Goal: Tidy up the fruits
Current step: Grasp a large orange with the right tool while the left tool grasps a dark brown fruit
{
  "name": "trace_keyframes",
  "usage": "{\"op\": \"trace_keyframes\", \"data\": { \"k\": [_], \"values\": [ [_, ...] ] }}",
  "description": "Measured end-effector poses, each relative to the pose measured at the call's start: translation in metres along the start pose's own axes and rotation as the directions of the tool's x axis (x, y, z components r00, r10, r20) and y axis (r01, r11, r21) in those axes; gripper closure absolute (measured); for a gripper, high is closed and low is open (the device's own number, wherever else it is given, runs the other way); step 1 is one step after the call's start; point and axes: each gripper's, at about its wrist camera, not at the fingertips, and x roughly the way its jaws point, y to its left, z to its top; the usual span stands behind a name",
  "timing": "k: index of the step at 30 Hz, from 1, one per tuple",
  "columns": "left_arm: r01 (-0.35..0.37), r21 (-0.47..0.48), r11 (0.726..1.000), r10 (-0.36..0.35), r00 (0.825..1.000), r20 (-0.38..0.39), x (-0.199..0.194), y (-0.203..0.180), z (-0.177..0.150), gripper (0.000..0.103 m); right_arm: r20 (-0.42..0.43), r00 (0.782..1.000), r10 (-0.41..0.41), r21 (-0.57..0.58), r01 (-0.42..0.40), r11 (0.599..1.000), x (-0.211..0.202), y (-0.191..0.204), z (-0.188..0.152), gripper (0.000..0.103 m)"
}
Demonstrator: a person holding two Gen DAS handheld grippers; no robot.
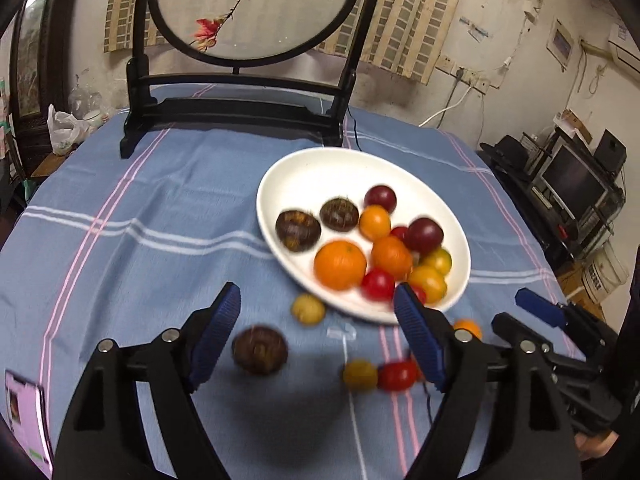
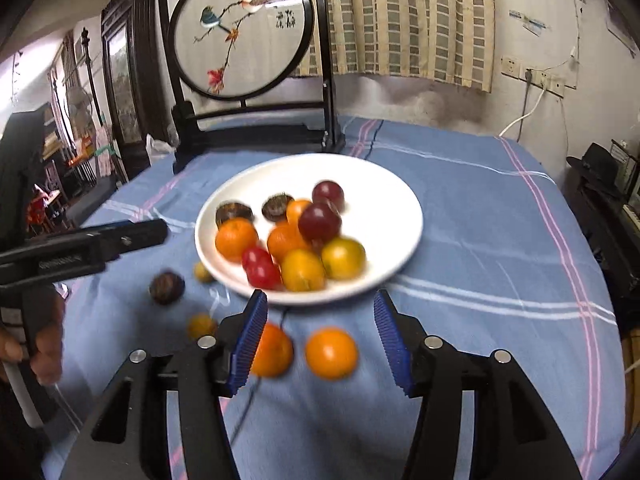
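Several round glossy fruits (image 2: 331, 353) — smooth white plate (image 2: 400, 208).

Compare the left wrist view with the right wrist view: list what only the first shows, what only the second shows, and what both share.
Only the left wrist view: a red tomato beside a yellow one on the cloth, and a monitor at the right.

Only the second: two oranges fully in view on the cloth, and the bird on the round screen.

Both: the white plate of fruit, the loose brown fruit, the blue tablecloth, and both open, empty grippers, left gripper and right gripper.
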Motion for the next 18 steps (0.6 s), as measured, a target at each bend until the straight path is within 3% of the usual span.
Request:
{"op": "trace_keyframes", "data": {
  "k": [12,18],
  "values": [
    [-0.002,0.033,0.999,0.004,0.998,-0.063,-0.007,0.005,-0.054,0.021,-0.081,0.997,-0.006,-0.055,0.002,0.998,-0.009,0.014,-0.045,0.047],
    [-0.014,0.094,0.995,0.022,0.997,-0.077,0.0,-0.002,-0.065,0.014,-0.173,0.981,-0.092,-0.063,0.082,0.995,0.011,0.007,-0.045,0.047]
  ]
}}
